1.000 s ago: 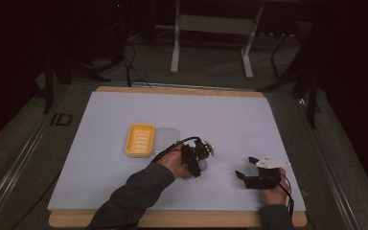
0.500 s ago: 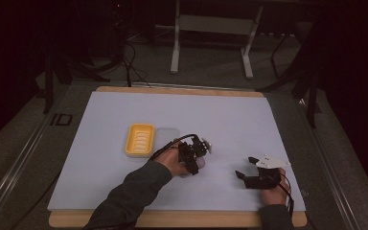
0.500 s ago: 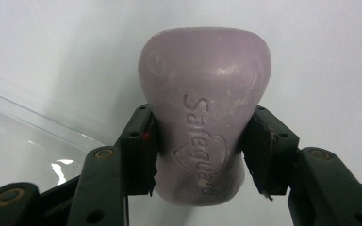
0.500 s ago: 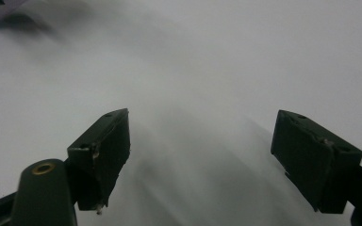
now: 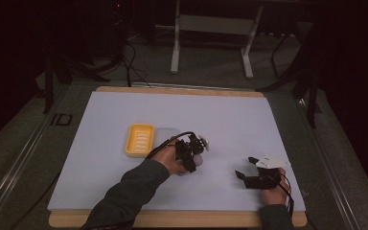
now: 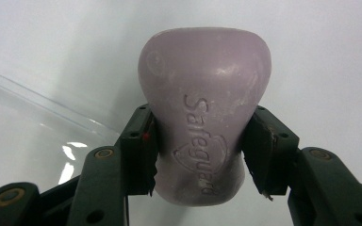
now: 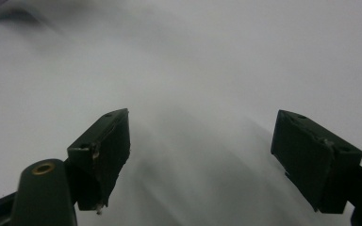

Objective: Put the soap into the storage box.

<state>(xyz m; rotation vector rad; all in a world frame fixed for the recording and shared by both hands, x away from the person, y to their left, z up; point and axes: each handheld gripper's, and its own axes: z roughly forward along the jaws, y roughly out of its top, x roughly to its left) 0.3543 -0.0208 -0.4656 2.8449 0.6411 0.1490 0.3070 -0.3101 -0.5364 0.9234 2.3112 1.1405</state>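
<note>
A lilac soap bar (image 6: 205,99) stamped "Safeguard" sits squeezed at its waist between the black jaws of my left gripper (image 6: 202,150), just above the white sheet. In the high view that left gripper (image 5: 191,154) hangs right of a yellow ribbed soap dish (image 5: 140,140), and the soap (image 5: 199,161) shows as a pale spot beneath it. My right gripper (image 5: 246,168) rests near the sheet's front right with its jaws wide apart. Nothing lies between the jaws of the right gripper (image 7: 200,155), which hang over bare white surface.
A clear plastic lid (image 5: 168,134) lies beside the yellow dish, and its edge (image 6: 33,136) shows left of the soap. The white sheet (image 5: 230,120) covers a wooden board (image 5: 182,89). Table legs and cables stand on the dark floor beyond.
My left gripper, with the soap in it, has drifted slightly left toward the yellow dish. The right gripper has stayed put.
</note>
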